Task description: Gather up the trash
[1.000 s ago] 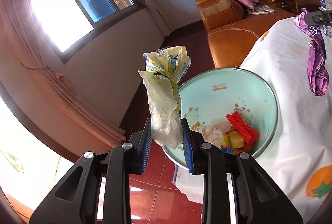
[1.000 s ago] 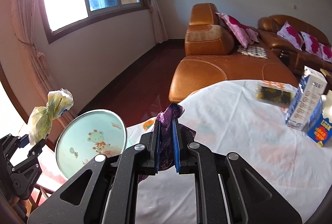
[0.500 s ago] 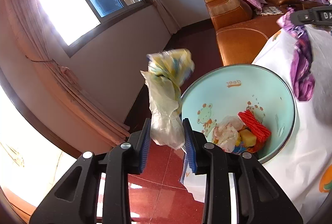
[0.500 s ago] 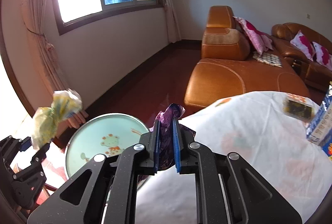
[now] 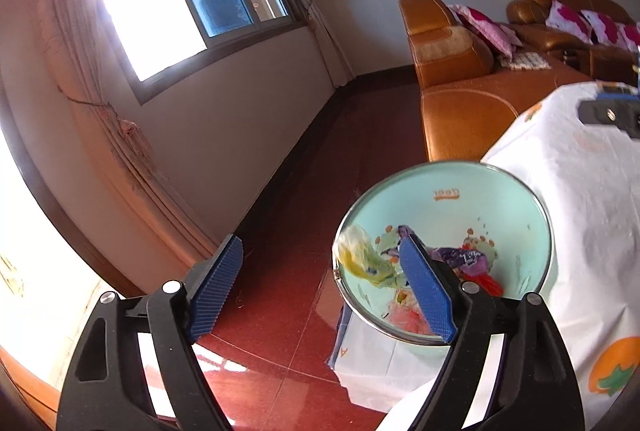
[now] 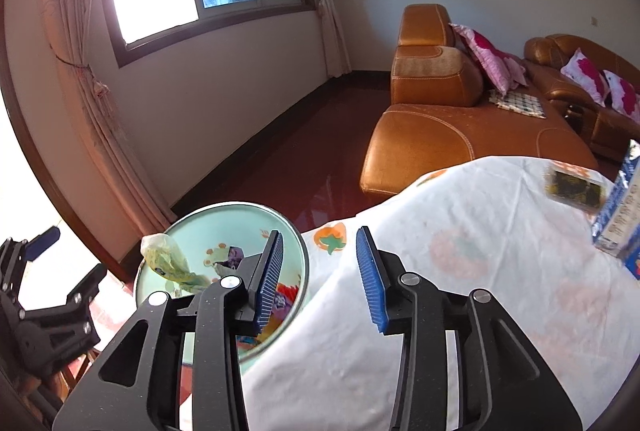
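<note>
Both tongs are released, nothing between the pads. L gripper (image 5: 320,289) has just been opening and its jaws stand wide, floor visible thru the gap; R gripper (image 6: 320,279) has also just been opening, jaws part-way apart w/ only tablecloth (image 6: 460,271) behind them.

Why they sit here: both hang just over the mint-green bin (image 5: 440,187), which stands on the floor right beside the table edge, so whatever is let go falls straight in. That looks like the point of the pose, i.e. a drop, not a reach.

Yellow wrapper (image 5: 362,259) is at the bin's near-left rim, partly inside, blurred, so prob. mid-fall. From the R wrist view its long axis runs slanted: crumpled upper end up-left at the rim, lower end pointing down-right toward the bin's middle. Exact tilt hard to call bc of blur.

Purple wrapper (image 5: 464,257) is already in the bin w/ the other rubbish, lying roughly flat, long axis approx. left-right in the L wrist view; part hidden behind the L gripper's right pad. Red bits sit just below it.

Still on the table, well apart from the bin: blue-white carton (image 6: 620,215) and a small dark packet (image 6: 572,187), blurred. Whether either counts as trash I can't tell.
</note>
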A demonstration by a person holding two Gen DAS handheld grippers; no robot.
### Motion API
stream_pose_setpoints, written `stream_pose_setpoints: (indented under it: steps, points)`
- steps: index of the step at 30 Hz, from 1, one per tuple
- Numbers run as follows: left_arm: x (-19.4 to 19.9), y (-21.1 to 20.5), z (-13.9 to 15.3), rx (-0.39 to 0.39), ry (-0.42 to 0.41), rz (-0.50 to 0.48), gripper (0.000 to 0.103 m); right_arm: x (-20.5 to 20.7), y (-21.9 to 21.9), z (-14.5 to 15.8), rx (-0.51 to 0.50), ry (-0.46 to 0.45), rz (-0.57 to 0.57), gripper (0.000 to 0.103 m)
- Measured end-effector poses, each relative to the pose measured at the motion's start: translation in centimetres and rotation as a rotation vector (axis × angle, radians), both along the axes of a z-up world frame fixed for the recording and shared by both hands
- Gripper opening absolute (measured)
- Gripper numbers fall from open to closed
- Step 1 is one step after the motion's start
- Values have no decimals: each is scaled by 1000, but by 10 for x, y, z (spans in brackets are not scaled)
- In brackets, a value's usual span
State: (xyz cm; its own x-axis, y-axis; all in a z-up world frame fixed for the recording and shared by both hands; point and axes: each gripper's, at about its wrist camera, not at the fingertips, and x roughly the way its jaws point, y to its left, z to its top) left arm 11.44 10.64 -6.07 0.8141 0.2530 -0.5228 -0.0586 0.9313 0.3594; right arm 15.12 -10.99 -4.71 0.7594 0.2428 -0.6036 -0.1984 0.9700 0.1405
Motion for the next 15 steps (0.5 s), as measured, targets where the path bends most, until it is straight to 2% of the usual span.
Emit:
stream_pose_setpoints:
  steps: [2, 6, 15]
  points:
    - [-5, 1, 8, -25, -26, 4, 80, -17, -5, 6, -21, -28, -17, 39]
    - [-16, 0, 24, -67, -71, 6, 90, -41, -13, 17, -26, -57, -33, 42]
    - [-34, -4, 51, -114, -135, -21, 95, -75, -22, 41, -38, -116, -51, 48]
